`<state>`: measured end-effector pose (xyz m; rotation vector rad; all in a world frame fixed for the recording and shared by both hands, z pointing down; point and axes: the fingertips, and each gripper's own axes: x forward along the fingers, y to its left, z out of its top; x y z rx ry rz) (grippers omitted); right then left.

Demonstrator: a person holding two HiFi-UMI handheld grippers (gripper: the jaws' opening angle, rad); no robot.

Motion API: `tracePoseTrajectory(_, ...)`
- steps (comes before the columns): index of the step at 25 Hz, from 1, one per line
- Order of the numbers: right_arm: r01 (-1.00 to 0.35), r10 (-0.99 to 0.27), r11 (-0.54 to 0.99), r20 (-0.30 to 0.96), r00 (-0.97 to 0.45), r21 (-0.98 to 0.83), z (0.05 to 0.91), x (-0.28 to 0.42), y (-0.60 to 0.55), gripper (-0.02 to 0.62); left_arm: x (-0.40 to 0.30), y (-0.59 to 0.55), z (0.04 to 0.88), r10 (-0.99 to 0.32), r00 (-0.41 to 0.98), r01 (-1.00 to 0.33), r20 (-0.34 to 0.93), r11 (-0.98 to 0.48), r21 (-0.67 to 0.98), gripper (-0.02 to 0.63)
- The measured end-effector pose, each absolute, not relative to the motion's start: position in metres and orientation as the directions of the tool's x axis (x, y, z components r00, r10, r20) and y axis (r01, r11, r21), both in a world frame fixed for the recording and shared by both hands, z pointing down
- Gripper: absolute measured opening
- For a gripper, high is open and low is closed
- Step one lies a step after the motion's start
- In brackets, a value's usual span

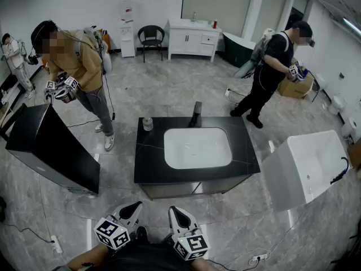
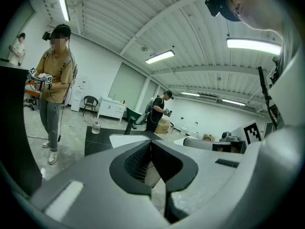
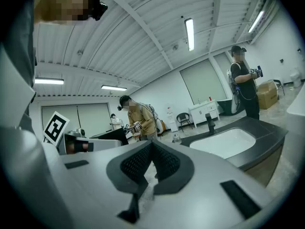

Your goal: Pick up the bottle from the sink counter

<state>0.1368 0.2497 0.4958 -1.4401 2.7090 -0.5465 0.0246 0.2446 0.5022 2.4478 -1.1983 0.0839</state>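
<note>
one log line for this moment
left gripper: shut, empty | right gripper: shut, empty | bottle: upright on sink counter, far left corner, untouched

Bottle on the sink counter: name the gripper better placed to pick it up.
Left, probably. The bottle stands at the far left corner of the counter, nearer the left gripper; the right gripper would reach across the basin. Both are shut and empty.
</note>
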Motion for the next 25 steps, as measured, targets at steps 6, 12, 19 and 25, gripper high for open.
tracePoseTrajectory(6,-0.810,-0.812,0.502,0.158,-0.562,-0.304,0.501,0.117,0.251,0.006,-0.002,0.244,0.508,-0.751,0.621,-0.770,0.226,-0.531,0.353,0.002)
tracePoseTrajectory(12,-0.818,-0.815,0.498,0.165,-0.555,-0.289,0.499,0.102,0.249,0.006,-0.013,0.239,0.505,-0.747,0.634,-0.755,0.199,-0.543,0.367,0.002)
tracePoseTrajectory(19,-0.820,-0.827,0.484,0.149,-0.543,-0.305,0.493,0.084,0.237,0.006,-0.036,0.231,0.498,-0.752,0.634,-0.754,0.182,-0.548,0.362,0.002)
tracePoseTrajectory(25,-0.835,-0.838,0.469,0.153,-0.524,-0.288,0.491,0.056,0.224,0.006,-0.068,0.218,0.498,-0.757,0.634,-0.748,0.159,-0.549,0.372,0.002)
